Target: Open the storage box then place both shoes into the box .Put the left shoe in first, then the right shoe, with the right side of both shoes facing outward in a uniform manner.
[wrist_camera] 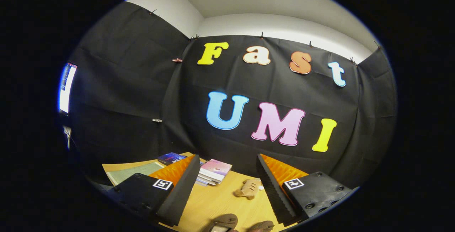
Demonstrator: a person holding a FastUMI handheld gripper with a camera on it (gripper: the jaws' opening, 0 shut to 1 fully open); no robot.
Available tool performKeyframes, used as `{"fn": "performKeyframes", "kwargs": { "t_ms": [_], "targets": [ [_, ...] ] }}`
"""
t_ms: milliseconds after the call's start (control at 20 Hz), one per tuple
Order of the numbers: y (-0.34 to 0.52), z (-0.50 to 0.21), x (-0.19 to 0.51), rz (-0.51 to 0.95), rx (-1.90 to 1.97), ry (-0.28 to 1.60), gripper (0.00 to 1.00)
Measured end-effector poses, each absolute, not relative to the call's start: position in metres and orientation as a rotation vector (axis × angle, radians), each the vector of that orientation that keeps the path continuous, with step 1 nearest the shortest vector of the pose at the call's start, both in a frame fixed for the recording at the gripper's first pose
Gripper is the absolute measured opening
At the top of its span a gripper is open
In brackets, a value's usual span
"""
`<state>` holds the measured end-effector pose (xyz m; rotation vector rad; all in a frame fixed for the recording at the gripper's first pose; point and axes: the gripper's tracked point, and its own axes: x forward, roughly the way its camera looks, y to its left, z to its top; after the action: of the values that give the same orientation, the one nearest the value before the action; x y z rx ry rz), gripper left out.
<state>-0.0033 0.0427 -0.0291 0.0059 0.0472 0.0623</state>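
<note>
1. The gripper point(227, 175) hangs over the table point(213, 203), its fingers spread wide apart with nothing between them but bare tabletop.
2. Two shoes point(241, 223) lie side by side at the table's near edge, between the fingers and below them.
3. A toy point(247, 188) lies further back on the table, between the fingers, close to the right one.
4. A stack of books point(214, 171) sits near the table's far edge, just right of the left finger's tip.
5. Another book point(171, 158) lies at the far edge, left of that stack.
6. A flat mat point(133, 172) lies on the table's left part, behind the left finger.
</note>
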Motion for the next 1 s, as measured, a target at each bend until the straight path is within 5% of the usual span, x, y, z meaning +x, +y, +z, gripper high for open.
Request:
{"fn": "performKeyframes", "kwargs": {
  "t_ms": [650, 1000],
  "targets": [
    [0.119, -0.100, 0.004, 0.470, 0.584, 0.282, 0.98],
    [0.157, -0.206, -0.006, 0.620, 0.870, 0.652, 0.97]
  ]
}}
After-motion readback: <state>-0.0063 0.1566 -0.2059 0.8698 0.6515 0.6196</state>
